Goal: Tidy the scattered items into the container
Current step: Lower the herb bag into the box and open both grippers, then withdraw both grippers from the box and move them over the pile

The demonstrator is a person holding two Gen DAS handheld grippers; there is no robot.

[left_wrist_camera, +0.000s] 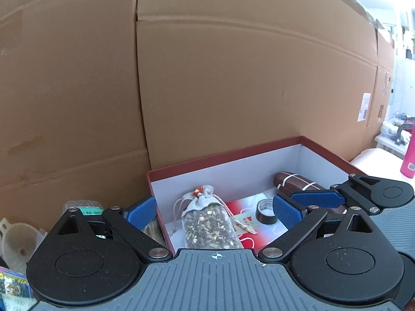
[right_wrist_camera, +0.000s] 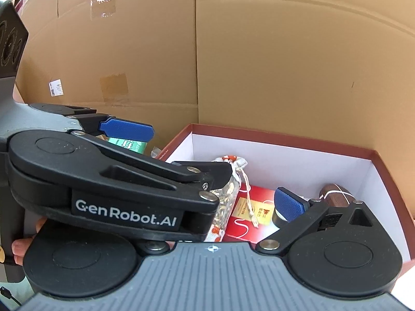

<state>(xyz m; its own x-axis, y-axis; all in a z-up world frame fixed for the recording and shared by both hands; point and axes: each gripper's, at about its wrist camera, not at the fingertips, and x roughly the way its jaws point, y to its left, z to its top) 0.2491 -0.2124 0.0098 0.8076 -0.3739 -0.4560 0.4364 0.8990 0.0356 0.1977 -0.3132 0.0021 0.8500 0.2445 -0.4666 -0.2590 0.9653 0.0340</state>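
A red box with white inside (left_wrist_camera: 225, 153) (right_wrist_camera: 285, 140) stands against cardboard. In it lie a drawstring sachet of dried herbs (left_wrist_camera: 210, 220) (right_wrist_camera: 228, 194), a red card (left_wrist_camera: 246, 223) (right_wrist_camera: 249, 215), a black tape roll (left_wrist_camera: 265, 211) and a dark wooden case with white bands (left_wrist_camera: 298, 181) (right_wrist_camera: 334, 193). My left gripper (left_wrist_camera: 214, 212) is open and empty above the box's near edge. My right gripper (right_wrist_camera: 220, 207) is open and empty; its left finger is hidden behind the left gripper's body (right_wrist_camera: 116, 181). The right gripper's blue pads (left_wrist_camera: 316, 198) show in the left wrist view.
Large cardboard boxes (left_wrist_camera: 207, 64) form a wall behind. Left of the red box lie a green-labelled packet (left_wrist_camera: 90, 211) (right_wrist_camera: 127, 145), a clear plastic funnel-like piece (left_wrist_camera: 18, 243) and a colourful pack (left_wrist_camera: 10, 287). A pink bottle (left_wrist_camera: 408, 155) stands far right.
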